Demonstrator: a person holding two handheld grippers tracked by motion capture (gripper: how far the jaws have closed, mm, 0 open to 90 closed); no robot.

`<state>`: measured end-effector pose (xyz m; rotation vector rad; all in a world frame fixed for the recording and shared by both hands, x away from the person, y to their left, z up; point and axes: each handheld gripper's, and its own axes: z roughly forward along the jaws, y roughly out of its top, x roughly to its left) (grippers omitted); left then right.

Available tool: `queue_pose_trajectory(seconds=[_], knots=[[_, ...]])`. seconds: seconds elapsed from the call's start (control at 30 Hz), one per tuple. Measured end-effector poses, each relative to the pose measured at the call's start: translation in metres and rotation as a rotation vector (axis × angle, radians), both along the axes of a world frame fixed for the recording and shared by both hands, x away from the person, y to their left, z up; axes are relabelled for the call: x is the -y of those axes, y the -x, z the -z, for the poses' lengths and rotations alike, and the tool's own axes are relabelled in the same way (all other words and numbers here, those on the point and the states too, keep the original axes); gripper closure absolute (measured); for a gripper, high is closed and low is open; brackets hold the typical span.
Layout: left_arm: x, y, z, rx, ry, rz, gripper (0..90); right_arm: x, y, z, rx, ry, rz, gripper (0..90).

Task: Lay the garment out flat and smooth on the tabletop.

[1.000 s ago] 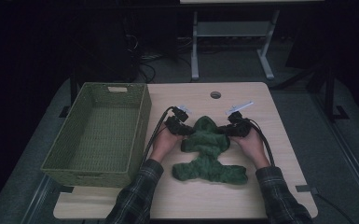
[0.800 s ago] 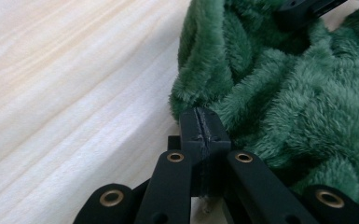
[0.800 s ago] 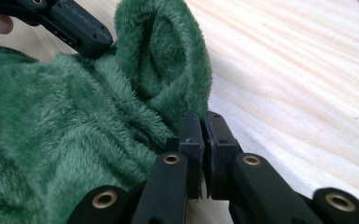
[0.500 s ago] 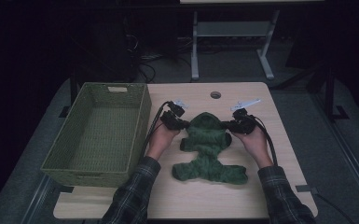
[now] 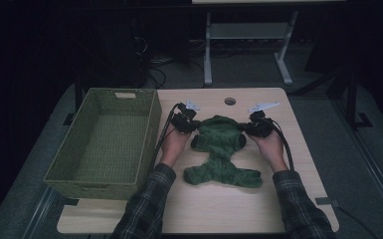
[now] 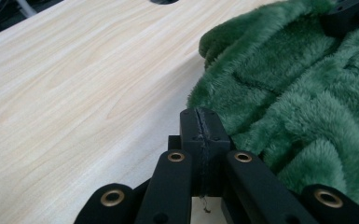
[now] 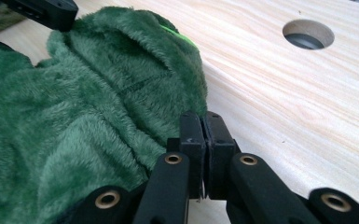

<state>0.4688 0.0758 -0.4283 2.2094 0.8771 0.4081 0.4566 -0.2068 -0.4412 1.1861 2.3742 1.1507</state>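
High view: green fleece garment (image 5: pixel 222 152) lies mid-counter (image 5: pixel 258 209), right of the wicker basket (image 5: pixel 104 144). Left tongs (image 5: pixel 193 127) and right tongs (image 5: pixel 246 130) sit at its upper corners.

Left gripper view: jaws pressed together, only a thin fleece edge (image 6: pixel 279 93) pinched. Regrip deeper before lifting.

Right gripper view: jaws likewise closed on the hem (image 7: pixel 121 93); lift both evenly.

The person wears dark plaid sleeves (image 5: pixel 146 204). Each hand-held gripper, left (image 5: pixel 185 123) and right (image 5: pixel 255 127), is black, with a black cable trailing along the forearm and a grey three-cornered plate on top. Brass-ringed rivets join the black jaw links.
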Motion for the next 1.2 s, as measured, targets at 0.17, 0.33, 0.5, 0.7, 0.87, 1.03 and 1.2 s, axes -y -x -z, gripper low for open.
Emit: queue_pose_trajectory(seconds=[0.17,0.33,0.5,0.7,0.87,1.03,1.2], knots=[[-0.001,0.0,0.014,-0.02,-0.008,-0.015,90.0,0.003,-0.006,0.019,-0.058,0.018,0.012,87.9],[-0.004,0.0,0.025,-0.047,-0.029,-0.03,90.0,0.005,-0.007,0.03,-0.083,0.021,0.006,87.4],[-0.014,0.0,0.027,-0.05,0.012,-0.042,89.8,0.01,-0.004,0.033,-0.09,-0.015,0.024,72.6],[-0.013,0.009,0.015,-0.03,0.046,-0.023,86.0,0.021,0.003,0.016,-0.058,-0.074,0.007,55.9],[-0.015,0.023,0.001,-0.013,0.081,0.001,72.0,0.029,0.013,-0.002,-0.014,-0.065,0.005,52.1],[-0.022,0.038,-0.007,-0.024,0.11,0.04,56.1,0.032,0.025,-0.009,-0.029,-0.042,0.0,48.5],[-0.023,0.05,-0.005,-0.039,0.115,0.063,40.9,0.031,0.038,-0.013,-0.014,-0.033,-0.003,47.6]])
